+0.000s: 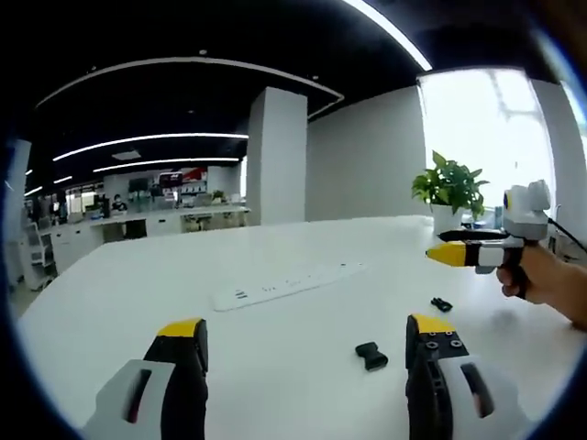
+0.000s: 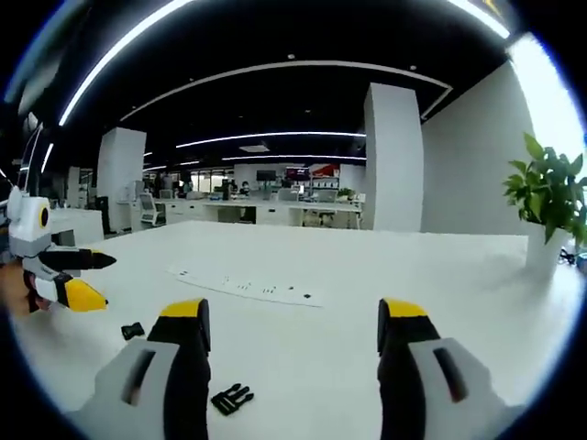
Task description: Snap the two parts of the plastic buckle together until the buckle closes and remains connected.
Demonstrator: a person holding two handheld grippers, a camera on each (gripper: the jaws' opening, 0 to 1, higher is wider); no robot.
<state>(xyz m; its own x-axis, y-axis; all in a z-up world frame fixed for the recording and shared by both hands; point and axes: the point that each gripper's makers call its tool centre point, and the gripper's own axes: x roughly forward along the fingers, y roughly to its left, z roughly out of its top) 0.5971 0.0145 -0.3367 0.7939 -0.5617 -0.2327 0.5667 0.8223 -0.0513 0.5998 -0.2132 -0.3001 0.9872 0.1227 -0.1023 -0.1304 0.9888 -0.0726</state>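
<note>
Two small black buckle parts lie apart on the white table (image 1: 275,367). In the left gripper view one part (image 1: 371,355) sits just inside my left gripper's right jaw and the other (image 1: 441,303) lies farther right. My left gripper (image 1: 307,332) is open and holds nothing. The right gripper (image 1: 442,246) comes in from the right, held by a hand (image 1: 546,280), above the table. In the right gripper view a pronged part (image 2: 231,399) lies by my right gripper's left jaw and a smaller part (image 2: 133,330) lies farther left. My right gripper (image 2: 293,316) is open and bare. The left gripper (image 2: 108,280) hovers at the left, jaws apart.
A long white power strip (image 1: 289,284) (image 2: 248,287) lies across the middle of the table. A potted plant (image 1: 449,188) (image 2: 550,202) stands at the table's far edge by a bright window. A white pillar (image 1: 277,156) and office desks lie beyond.
</note>
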